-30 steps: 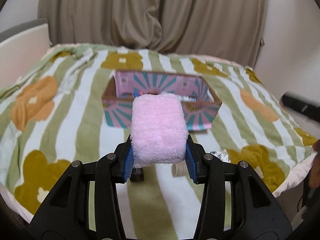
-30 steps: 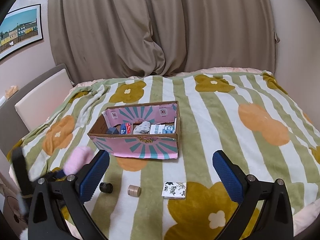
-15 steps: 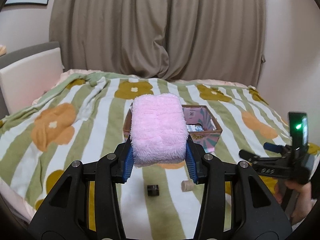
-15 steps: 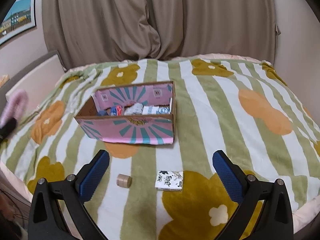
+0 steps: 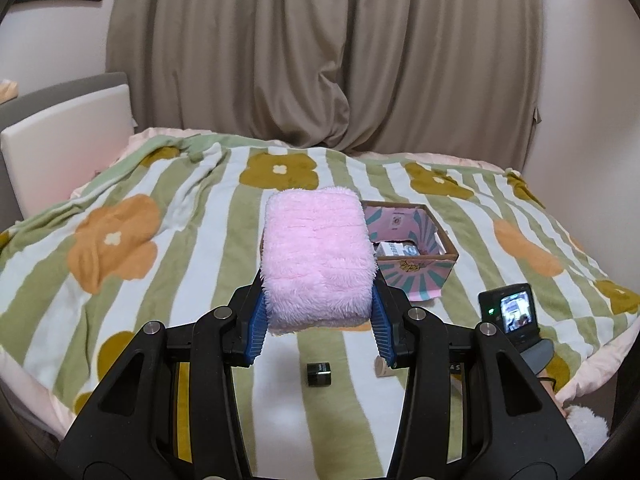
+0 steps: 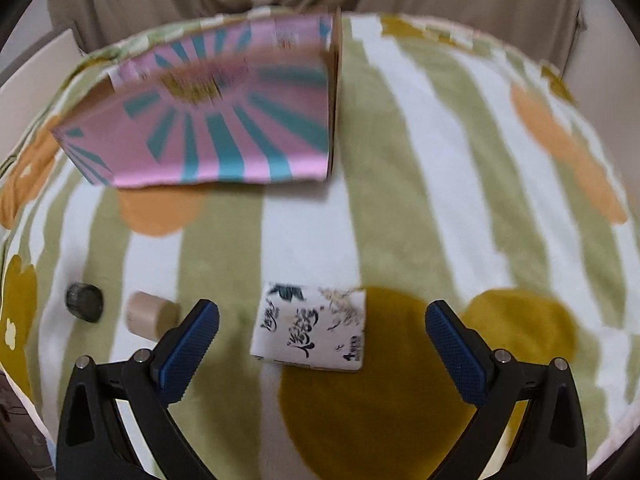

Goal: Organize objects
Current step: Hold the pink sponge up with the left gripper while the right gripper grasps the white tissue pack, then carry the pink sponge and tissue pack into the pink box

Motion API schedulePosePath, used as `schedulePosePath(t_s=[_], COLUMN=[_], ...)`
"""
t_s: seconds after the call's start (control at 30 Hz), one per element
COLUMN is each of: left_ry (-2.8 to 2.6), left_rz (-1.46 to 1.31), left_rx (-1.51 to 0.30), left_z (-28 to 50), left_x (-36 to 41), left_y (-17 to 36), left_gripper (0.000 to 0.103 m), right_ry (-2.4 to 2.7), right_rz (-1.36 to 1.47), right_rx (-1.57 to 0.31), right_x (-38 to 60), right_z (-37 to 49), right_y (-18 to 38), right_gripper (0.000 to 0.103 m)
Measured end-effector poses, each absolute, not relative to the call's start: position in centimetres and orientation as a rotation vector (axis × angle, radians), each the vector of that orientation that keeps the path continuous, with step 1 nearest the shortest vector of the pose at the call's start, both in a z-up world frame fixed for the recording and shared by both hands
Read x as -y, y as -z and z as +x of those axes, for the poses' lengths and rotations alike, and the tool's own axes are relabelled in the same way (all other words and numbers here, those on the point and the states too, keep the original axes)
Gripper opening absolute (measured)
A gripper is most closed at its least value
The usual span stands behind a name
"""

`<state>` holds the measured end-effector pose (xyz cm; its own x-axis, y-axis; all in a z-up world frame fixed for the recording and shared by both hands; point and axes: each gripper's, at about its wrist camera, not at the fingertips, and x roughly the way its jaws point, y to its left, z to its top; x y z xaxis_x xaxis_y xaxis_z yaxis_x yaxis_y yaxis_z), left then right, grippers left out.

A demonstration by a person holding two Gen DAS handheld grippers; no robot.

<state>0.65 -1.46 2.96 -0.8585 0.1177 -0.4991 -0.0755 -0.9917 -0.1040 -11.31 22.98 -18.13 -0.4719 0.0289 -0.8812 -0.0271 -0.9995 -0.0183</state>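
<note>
The left gripper (image 5: 318, 320) had its jaws clamped on the sides of a fluffy pink pad (image 5: 317, 258), held above the bed short of the pink-and-teal cardboard box (image 5: 416, 270), while the right gripper (image 6: 320, 348) hung low with jaws wide on either side of a small white printed packet (image 6: 310, 328), not touching it. Judging by the box, which already held at least a white carton (image 5: 396, 249), the job seemed partly done: the pad, the packet, a beige cylinder (image 6: 148, 316) and a black cap (image 6: 84, 303) lying to the packet's left on the striped floral blanket (image 6: 440, 208) were left. Nothing stood between either gripper and the box.
</note>
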Motion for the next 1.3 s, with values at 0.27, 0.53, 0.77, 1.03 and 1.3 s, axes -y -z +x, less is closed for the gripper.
schedulePosePath(t_s=[0.27,0.53,0.77,1.03,1.3], left_ry=[-2.926,-2.915,-2.919,-2.918,-2.911], left_rz=[-0.827,-0.847,-0.847,-0.857,-0.87], left_rx=[0.151,0.153,0.15,0.147,0.135], left_z=[0.3,0.3,0.3,0.2,0.0], left_x=[2.1,2.1,2.2,2.5,2.8], left_y=[-2.1,-1.5,-1.3,-1.0,-0.5], left_gripper=[0.04,0.04,0.04,0.04,0.04], right_ry=[-2.616,-2.612,-2.644,-2.785,-2.917], right_rz=[-1.66,-1.69,-1.669,-1.507,-1.35], right_rx=[-0.008,-0.045,-0.051,-0.026,-0.002], right_x=[-23.8,-24.6,-24.7,-22.6,-20.6], right_z=[-11.9,-11.8,-10.6,-8.7,-6.6], right_y=[20.1,19.6,17.1,10.0,4.3], right_gripper=[0.079,0.06,0.059,0.059,0.059])
